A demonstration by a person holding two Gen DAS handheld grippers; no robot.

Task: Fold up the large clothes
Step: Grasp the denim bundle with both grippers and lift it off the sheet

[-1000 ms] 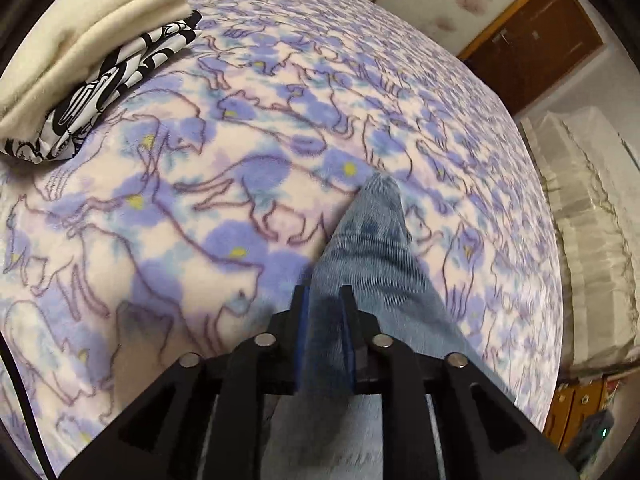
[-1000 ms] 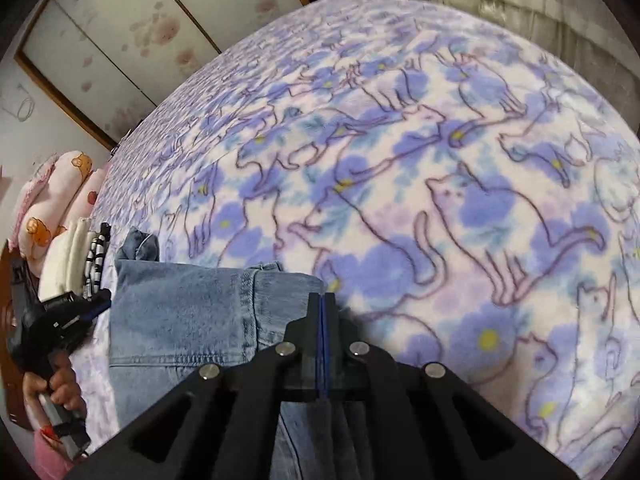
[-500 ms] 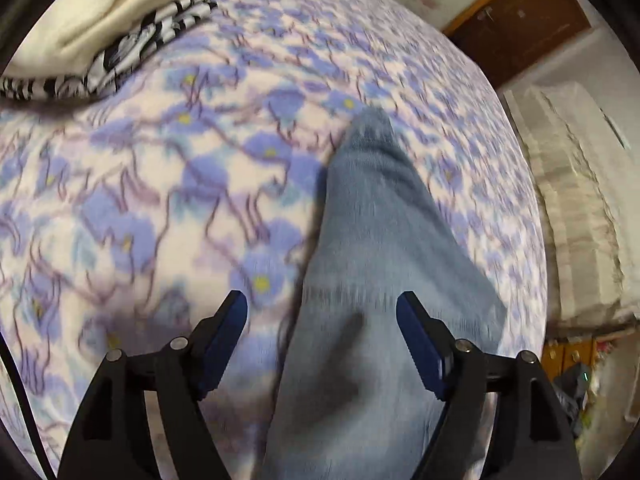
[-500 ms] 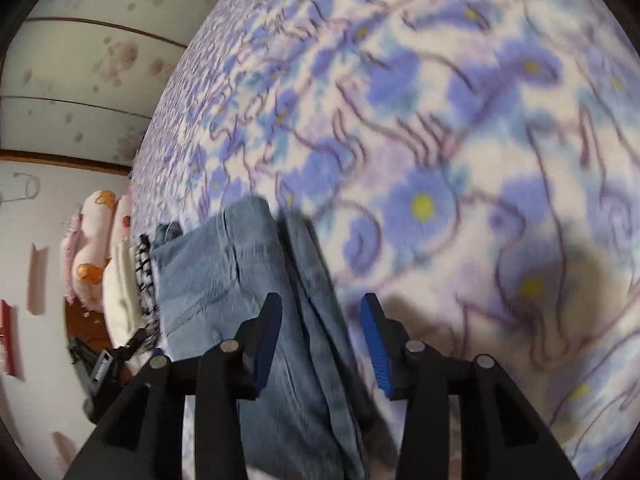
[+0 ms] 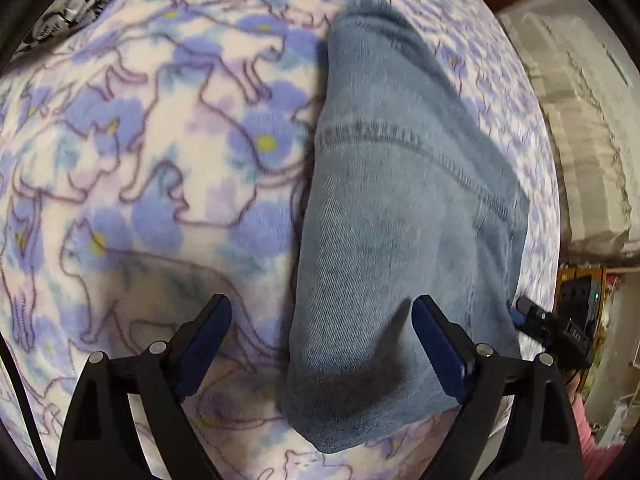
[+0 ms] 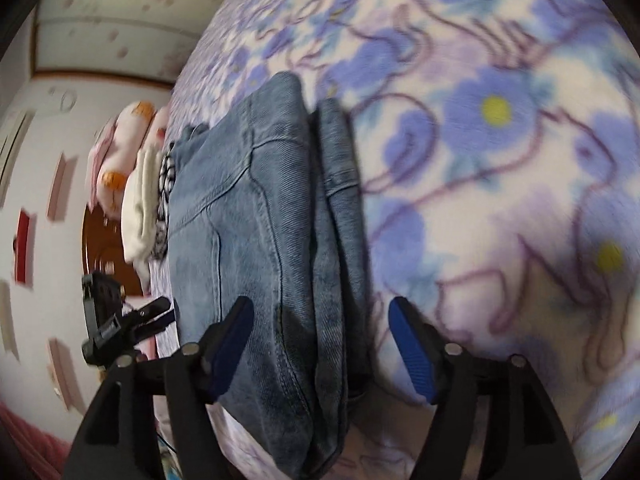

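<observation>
Jeans (image 5: 400, 208) folded, faded blue denim, flat on cat-print blanket (image 5: 160, 140), both tongs just opened, clear of cloth.

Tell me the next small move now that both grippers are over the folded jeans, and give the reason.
Probably lift both grippers clear. The left gripper and right gripper have just been opening, their pads now apart and pressing nothing, and the jeans lie released in a folded bundle on the cat-print blanket. Backing off would show whether another fold is needed.
</observation>
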